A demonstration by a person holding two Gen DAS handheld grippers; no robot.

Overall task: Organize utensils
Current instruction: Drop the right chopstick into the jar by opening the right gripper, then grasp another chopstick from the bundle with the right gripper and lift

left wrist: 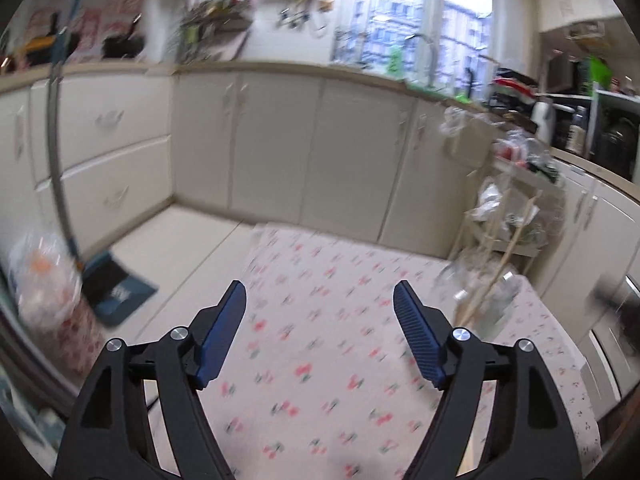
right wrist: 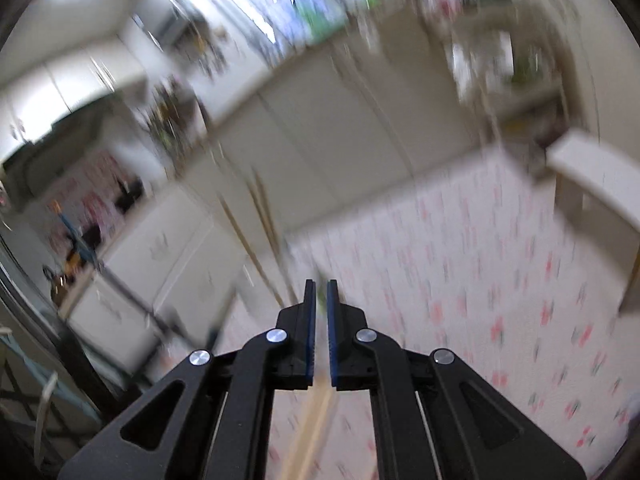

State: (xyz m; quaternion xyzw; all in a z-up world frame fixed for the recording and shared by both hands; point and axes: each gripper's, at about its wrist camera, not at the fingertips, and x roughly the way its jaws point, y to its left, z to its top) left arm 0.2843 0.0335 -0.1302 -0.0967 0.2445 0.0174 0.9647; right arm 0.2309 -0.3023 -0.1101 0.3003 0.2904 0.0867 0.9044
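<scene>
Left gripper [left wrist: 320, 300] spread wide, nothing between pads, over floral tablecloth [left wrist: 320, 360]. Right gripper [right wrist: 321, 292] clenched on one wooden stick [right wrist: 310, 432], likely a chopstick. Three more chopsticks [left wrist: 496, 264] upright in clear jar [left wrist: 492, 300], right of table.

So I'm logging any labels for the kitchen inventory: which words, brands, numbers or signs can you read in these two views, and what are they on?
None can be read.
Dark mat on the floor, left wrist view: a pale mark, too blurred to read.
Pink posters on the wall behind the counter: print too blurred to read.
Right wrist view: all motion blur, no text legible.
</scene>
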